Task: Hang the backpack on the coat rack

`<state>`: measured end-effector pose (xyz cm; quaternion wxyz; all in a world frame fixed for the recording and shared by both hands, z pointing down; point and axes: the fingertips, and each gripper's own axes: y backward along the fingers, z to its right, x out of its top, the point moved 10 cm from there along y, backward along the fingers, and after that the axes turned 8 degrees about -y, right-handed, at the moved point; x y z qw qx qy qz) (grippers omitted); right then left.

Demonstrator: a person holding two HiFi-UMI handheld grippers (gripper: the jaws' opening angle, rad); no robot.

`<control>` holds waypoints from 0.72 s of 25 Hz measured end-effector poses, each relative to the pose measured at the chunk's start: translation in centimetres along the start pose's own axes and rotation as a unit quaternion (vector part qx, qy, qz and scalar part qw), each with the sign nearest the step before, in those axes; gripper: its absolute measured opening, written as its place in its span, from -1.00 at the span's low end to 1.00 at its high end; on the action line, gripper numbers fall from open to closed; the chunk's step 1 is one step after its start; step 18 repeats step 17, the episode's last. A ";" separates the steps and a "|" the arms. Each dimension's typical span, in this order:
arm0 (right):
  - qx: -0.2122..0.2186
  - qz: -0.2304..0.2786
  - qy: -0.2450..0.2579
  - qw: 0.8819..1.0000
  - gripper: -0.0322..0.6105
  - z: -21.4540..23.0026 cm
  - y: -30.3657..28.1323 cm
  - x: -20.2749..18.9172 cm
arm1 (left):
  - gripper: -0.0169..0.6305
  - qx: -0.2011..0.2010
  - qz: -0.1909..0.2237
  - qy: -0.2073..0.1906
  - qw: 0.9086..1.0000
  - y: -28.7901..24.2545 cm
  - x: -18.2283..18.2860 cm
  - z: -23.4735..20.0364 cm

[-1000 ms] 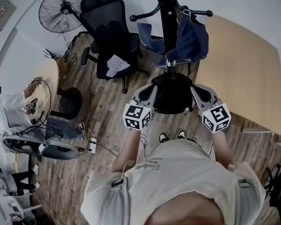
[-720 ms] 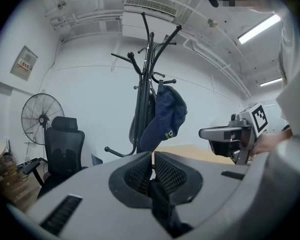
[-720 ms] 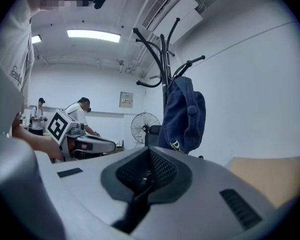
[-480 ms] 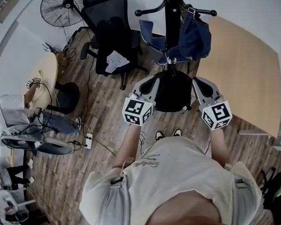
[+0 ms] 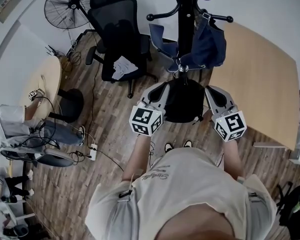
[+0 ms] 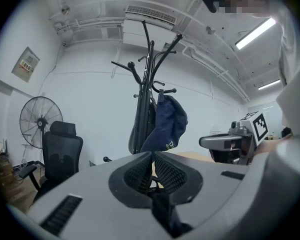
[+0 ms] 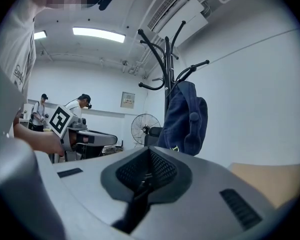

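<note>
The black backpack (image 5: 184,101) hangs between my two grippers, in front of the person's chest. My left gripper (image 5: 162,87) is shut on a black strap (image 6: 162,211) at the backpack's left side. My right gripper (image 5: 210,89) is shut on a strap (image 7: 134,204) at its right side. The black coat rack (image 5: 186,19) stands just beyond the backpack, and its curved hooks (image 6: 150,59) rise above gripper height. A navy bag (image 5: 206,44) hangs on one of its right-hand hooks. Both gripper views look level at the rack, and the backpack's body is hidden below their jaws.
A black office chair (image 5: 117,39) and a standing fan (image 5: 65,4) are left of the rack. A wooden table (image 5: 260,74) lies to the right. At far left a seated person (image 5: 10,124), a round table (image 5: 40,81) and floor cables with a power strip (image 5: 93,151).
Both grippers have lifted the backpack a little, keeping their hold. The rack and navy bag sit slightly lower and nearer in the head view. The seated person at left has shifted.
</note>
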<state>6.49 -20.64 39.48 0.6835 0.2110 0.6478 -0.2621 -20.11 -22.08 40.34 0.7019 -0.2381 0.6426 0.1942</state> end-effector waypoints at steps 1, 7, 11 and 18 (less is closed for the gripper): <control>0.000 -0.002 -0.001 1.000 -0.92 0.0 -0.1 -0.1 | -0.86 0.000 -0.002 0.001 1.000 -0.1 -0.1 0.0; 0.002 -0.013 -0.007 1.000 -0.92 0.3 -0.3 -0.7 | -0.86 -0.001 -0.018 0.006 1.000 -0.1 -1.0 -0.1; 0.006 -0.006 -0.043 0.999 -0.92 0.4 -0.2 -1.2 | -0.86 -0.007 -0.021 0.005 1.000 -0.1 -1.1 -0.2; 0.014 0.002 0.005 1.000 -0.92 0.0 -0.5 -0.3 | -0.86 -0.001 -0.014 0.001 1.000 -0.1 -0.9 -0.1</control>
